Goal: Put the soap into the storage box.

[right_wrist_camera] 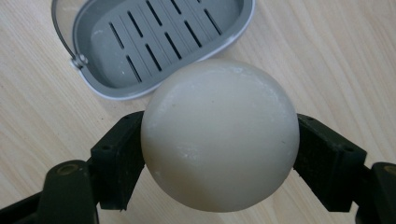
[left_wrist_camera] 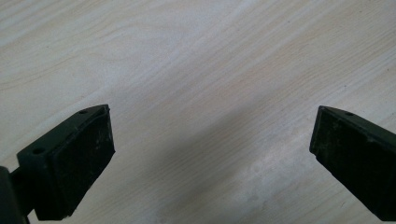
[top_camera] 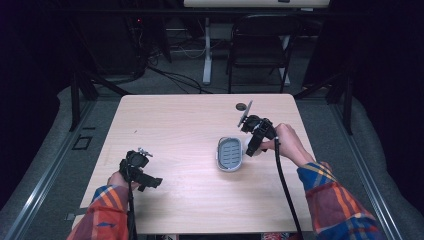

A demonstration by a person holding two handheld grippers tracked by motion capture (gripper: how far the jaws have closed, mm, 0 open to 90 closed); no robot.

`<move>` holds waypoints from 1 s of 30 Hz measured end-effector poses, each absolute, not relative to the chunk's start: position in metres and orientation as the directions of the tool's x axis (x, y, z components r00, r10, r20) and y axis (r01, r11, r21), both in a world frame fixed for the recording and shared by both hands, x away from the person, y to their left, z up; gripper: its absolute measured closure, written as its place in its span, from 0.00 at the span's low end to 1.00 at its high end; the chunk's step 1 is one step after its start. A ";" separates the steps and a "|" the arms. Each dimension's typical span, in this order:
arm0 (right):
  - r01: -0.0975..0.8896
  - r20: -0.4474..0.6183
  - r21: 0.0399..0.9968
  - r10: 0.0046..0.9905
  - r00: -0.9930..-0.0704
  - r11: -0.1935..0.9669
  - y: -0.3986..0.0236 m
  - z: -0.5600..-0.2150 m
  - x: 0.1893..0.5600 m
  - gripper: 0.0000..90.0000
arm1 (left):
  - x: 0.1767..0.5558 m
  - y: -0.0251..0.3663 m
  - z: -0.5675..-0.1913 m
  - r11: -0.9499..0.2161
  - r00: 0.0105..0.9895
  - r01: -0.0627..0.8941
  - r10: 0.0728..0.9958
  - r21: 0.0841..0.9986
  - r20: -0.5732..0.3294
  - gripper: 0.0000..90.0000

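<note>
A round cream bar of soap point(right_wrist_camera: 219, 135) sits between the two black jaws of my right gripper point(right_wrist_camera: 219, 149), which is shut on it. Just beyond it lies a grey slotted soap dish point(right_wrist_camera: 154, 42) with a wire handle, empty inside. From above, the right gripper point(top_camera: 254, 144) hovers at the right rim of the dish point(top_camera: 229, 154), right of the table's middle. My left gripper point(top_camera: 150, 182) rests low at the front left of the table. In the left gripper view its jaws stand wide apart over bare wood, so the left gripper point(left_wrist_camera: 210, 149) is open with nothing in it.
The pale wooden table point(top_camera: 180, 125) has a small round cable hole point(top_camera: 241, 106) near its far edge. A folding chair point(top_camera: 260, 47) and a white desk leg point(top_camera: 207, 50) stand on the floor behind the table. Cables trail from both grippers toward the front edge.
</note>
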State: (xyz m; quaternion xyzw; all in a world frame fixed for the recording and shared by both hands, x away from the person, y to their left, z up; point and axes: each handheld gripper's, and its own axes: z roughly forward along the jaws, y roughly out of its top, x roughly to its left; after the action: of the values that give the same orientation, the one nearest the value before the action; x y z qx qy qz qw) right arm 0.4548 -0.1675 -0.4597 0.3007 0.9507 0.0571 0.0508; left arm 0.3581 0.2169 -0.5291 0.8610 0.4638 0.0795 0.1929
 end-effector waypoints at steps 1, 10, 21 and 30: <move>0.563 -0.062 0.141 0.574 -0.816 0.815 -0.163 -0.458 0.456 0.25 | 0.358 0.217 -0.530 -0.495 0.555 0.770 0.831 0.403 -0.041 0.00; 0.534 -0.053 0.142 0.545 -0.837 0.833 -0.144 -0.455 0.461 0.25 | 0.358 0.217 -0.530 -0.496 0.556 0.770 0.830 0.402 -0.041 0.00; 0.505 -0.047 0.117 0.512 -0.857 0.855 -0.120 -0.464 0.465 0.25 | 0.358 0.217 -0.530 -0.497 0.558 0.770 0.829 0.401 -0.044 0.00; 0.494 -0.038 0.119 0.502 -0.864 0.861 -0.109 -0.471 0.468 0.25 | 0.358 0.217 -0.530 -0.497 0.558 0.769 0.828 0.402 -0.044 0.00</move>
State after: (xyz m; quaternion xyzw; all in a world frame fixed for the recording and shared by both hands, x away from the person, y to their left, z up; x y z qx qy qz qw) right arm 0.4681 -0.1091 -0.4710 0.2583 0.9640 0.0527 0.0340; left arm 0.3585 0.2169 -0.5301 0.8616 0.4635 0.0774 0.1918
